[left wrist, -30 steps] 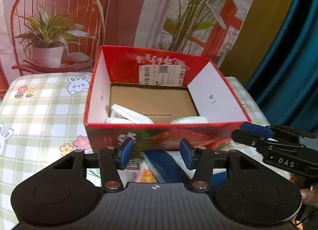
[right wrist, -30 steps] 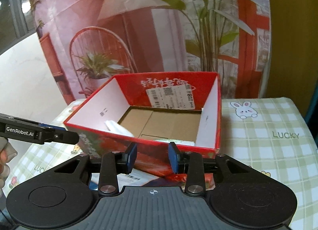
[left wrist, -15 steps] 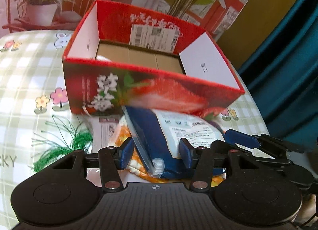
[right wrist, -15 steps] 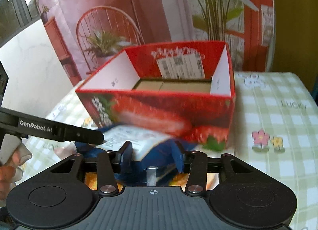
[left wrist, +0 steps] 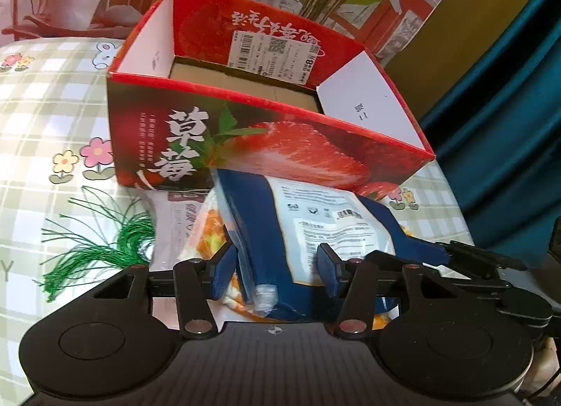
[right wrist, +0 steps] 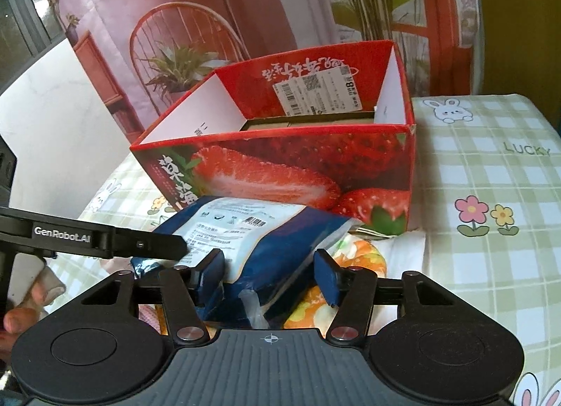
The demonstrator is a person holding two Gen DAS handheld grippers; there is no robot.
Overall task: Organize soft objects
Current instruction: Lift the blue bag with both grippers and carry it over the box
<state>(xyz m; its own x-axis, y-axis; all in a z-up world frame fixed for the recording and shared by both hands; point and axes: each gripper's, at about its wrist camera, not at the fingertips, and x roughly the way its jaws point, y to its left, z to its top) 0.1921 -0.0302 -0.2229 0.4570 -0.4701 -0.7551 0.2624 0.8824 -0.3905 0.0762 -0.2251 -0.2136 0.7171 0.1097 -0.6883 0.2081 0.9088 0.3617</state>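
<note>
The left gripper [left wrist: 275, 267] has its blue-padded fingers [left wrist: 221, 269] spread either side of a soft blue-and-white plastic pack [left wrist: 315, 227]. The right gripper [right wrist: 270, 274], fingers likewise spread, straddles the same pack's near end. The pack lies on orange-printed packets [right wrist: 354, 255], against the open red strawberry-print cardboard box [left wrist: 266, 146], on the green-checked bench [right wrist: 491, 178].

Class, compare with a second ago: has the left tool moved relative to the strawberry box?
Yes. The left tool has dropped below the strawberry box rim, now open around the blue pouch.
</note>
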